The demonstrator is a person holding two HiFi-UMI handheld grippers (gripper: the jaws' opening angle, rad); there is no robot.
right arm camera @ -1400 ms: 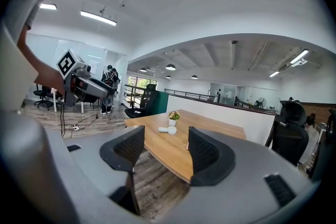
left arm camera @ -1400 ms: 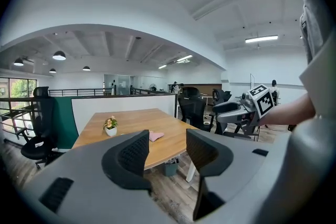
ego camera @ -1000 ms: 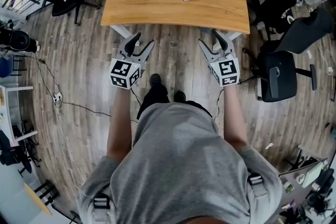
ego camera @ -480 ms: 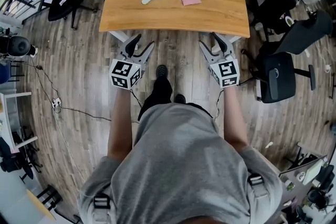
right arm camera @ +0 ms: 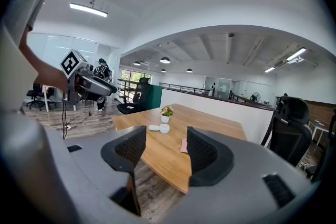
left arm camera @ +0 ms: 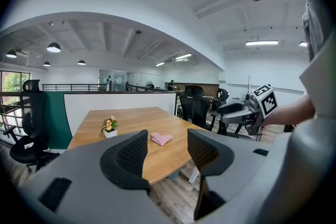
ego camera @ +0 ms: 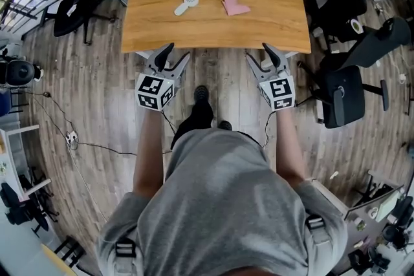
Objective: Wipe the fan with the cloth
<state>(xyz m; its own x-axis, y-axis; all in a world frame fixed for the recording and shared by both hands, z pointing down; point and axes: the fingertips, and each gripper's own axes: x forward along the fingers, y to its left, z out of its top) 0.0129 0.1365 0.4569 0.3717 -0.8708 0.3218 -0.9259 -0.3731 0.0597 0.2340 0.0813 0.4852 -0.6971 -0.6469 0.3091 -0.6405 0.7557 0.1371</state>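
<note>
Seen from above, a person stands with both forearms stretched forward, side by side and well apart. The left arm carries the left gripper, and the right arm carries the right gripper. The two grippers are held level with each other and point forward, each with its marker cube facing up. The left gripper's fingers stand apart, gripping nothing. The right gripper's fingers also stand apart and grip nothing.
</note>
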